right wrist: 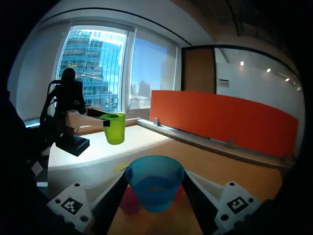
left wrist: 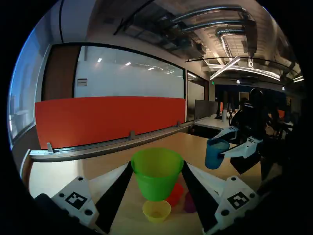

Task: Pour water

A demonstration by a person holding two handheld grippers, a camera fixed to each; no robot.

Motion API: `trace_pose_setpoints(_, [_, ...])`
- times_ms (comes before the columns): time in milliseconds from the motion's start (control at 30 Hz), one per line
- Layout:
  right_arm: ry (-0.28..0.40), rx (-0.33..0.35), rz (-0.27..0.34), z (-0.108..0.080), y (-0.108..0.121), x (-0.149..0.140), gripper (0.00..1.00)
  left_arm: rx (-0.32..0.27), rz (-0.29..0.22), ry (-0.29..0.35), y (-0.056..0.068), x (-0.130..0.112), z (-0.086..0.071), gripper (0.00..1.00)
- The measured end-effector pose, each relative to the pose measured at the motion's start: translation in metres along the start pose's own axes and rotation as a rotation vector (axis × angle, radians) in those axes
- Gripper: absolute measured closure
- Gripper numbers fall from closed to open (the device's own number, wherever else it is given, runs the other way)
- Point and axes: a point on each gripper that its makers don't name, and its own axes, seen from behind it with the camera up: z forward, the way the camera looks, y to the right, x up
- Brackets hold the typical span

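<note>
The green cup (left wrist: 157,172) is sitting closest to the lens in the left gripper view. The left tongs (left wrist: 156,165) are pinching it upright, one finger pressing on each side of its wall, and holding it clear of the worktop (left wrist: 191,143). In the right gripper view the right tongs (right wrist: 155,178) are clasping the blue cup (right wrist: 155,188) the same way, also upright and raised. A paler band is showing low inside it, which may be water, though I cannot tell for sure. The two cups are hanging well apart, facing one another across the worktop. Below the green cup, a yellow cup (left wrist: 156,210), a red cup (left wrist: 175,194) and a purple cup (left wrist: 189,203) are standing close together on the worktop.

Judging from this, the pour is not yet begun and the cups are being readied for it. To do it well, the pouring cup should be coming near and slightly above the rim of the receiving one before any tilt, with the receiver held level and steady. The tilt wants to be slow, since both cups look like thin, smooth plastic and could be slipping or flexing under a tight squeeze. Which cup is meant to receive I cannot tell. The small cups below are at risk of getting splashed or knocked.
</note>
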Motion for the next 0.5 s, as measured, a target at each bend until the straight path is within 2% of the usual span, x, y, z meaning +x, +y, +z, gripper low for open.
trace_pose_setpoints(500, [0.033,0.015,-0.006,0.007,-0.002,0.017,0.08,-0.01,0.009,0.009,0.011,-0.006,-0.009,0.11])
